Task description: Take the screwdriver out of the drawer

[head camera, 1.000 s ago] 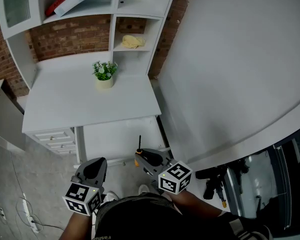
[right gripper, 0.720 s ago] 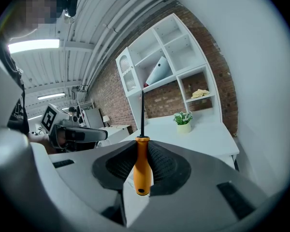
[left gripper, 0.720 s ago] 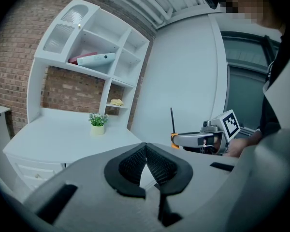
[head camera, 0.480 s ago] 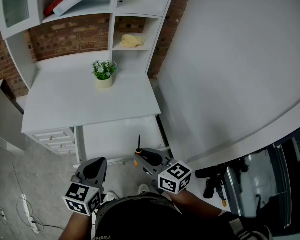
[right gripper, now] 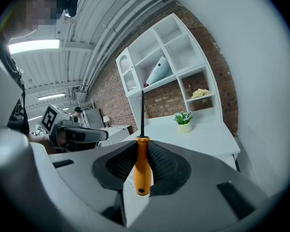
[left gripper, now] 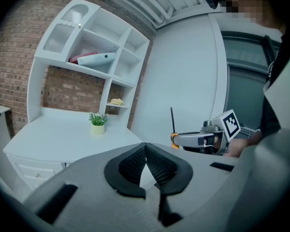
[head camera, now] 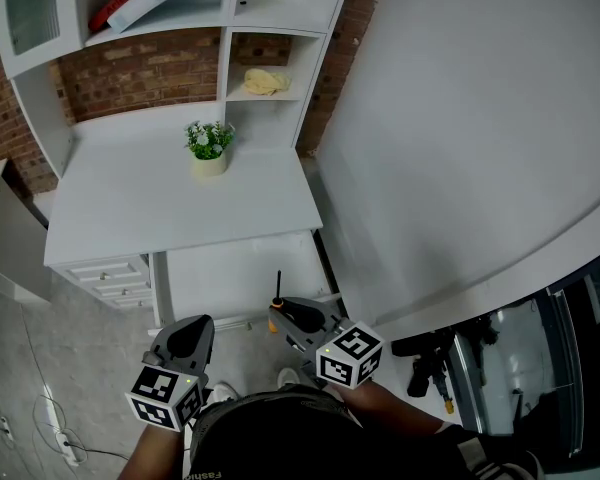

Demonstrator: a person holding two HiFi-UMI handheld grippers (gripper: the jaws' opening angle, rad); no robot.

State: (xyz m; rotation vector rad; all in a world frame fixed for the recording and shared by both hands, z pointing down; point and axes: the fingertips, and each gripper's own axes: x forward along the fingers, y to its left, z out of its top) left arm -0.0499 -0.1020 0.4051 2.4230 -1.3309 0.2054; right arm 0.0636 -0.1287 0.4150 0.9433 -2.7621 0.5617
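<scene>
The screwdriver (right gripper: 141, 166) has an orange handle and a thin black shaft that points upward. My right gripper (right gripper: 141, 164) is shut on its handle. From the head view the screwdriver (head camera: 278, 293) sticks up from the right gripper (head camera: 290, 316), held low in front of the person, short of the white desk (head camera: 180, 203). My left gripper (head camera: 188, 336) hangs beside it to the left, shut with nothing between its pads (left gripper: 146, 164). The desk's drawers (head camera: 110, 276) at its left front are closed. In the left gripper view the screwdriver (left gripper: 172, 129) stands at the right.
A small potted plant (head camera: 208, 150) stands at the back of the desk. White shelves (head camera: 170, 8) above hold a white folder and a yellow cloth (head camera: 264, 83). A large white curved panel (head camera: 480, 128) fills the right. A cable and socket strip (head camera: 52, 423) lie on the floor at left.
</scene>
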